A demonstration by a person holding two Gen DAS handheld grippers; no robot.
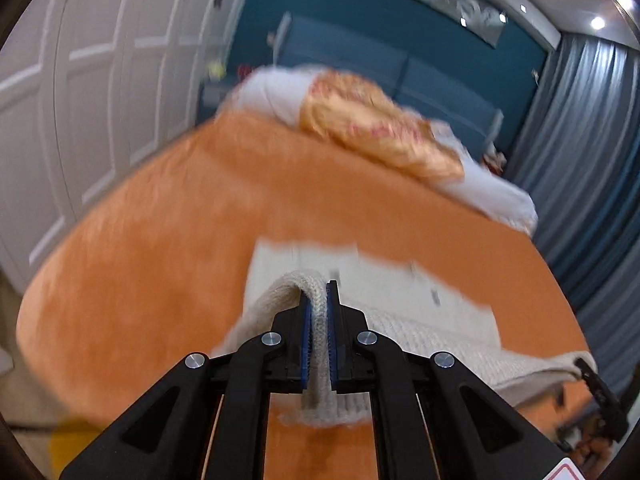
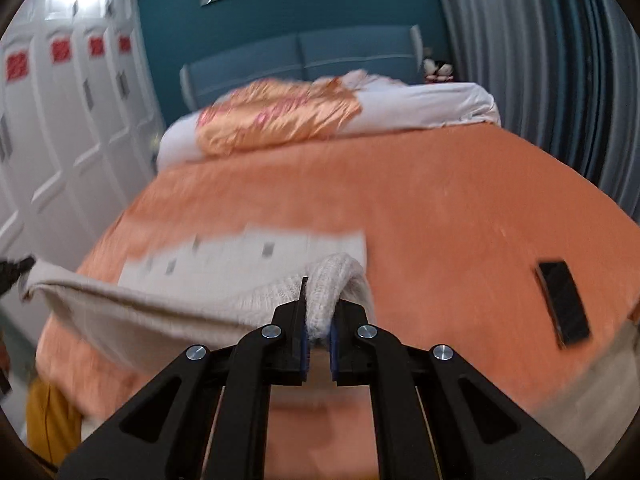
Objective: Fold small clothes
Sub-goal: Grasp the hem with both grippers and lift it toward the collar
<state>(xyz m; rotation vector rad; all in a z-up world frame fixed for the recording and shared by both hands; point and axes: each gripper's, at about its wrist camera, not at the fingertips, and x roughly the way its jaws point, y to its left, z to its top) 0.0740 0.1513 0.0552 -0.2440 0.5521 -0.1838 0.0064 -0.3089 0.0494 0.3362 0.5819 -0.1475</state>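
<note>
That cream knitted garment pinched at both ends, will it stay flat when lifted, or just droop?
Probably droop: the knitted garment already sags between the left hand-held gripper and the right hand-held gripper. It looks soft, bunching into a loop where the pads pinch it. The coarse knit likely resists slipping.

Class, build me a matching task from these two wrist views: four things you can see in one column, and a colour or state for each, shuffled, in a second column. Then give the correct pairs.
Things:
1. knitted garment
2. bedspread
3. phone
4. headboard wall

Colour or state:
A. teal
B. lying flat and black on the bed
C. orange
D. cream, pinched at both ends by the left hand-held gripper and the right hand-held gripper

Pairs: 1-D, 2-C, 3-B, 4-A
</note>
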